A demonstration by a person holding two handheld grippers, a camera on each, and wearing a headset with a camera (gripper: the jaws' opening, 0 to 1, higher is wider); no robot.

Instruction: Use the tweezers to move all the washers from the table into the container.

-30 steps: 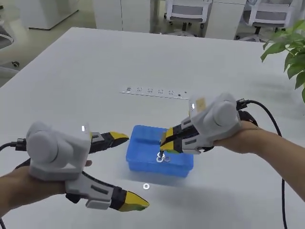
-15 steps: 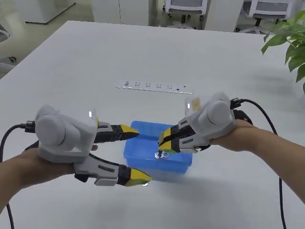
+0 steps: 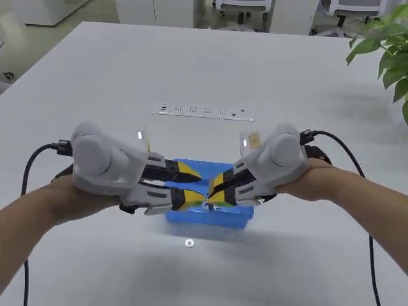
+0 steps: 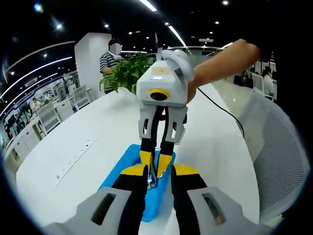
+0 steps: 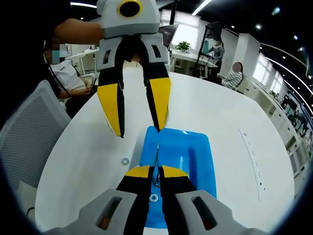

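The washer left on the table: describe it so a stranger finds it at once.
On the large white table, find the blue rectangular plastic container. Just in front of its near wall lies a small flat silver metal washer; it sits alone on bare white tabletop, unlike the washer inside on blue.
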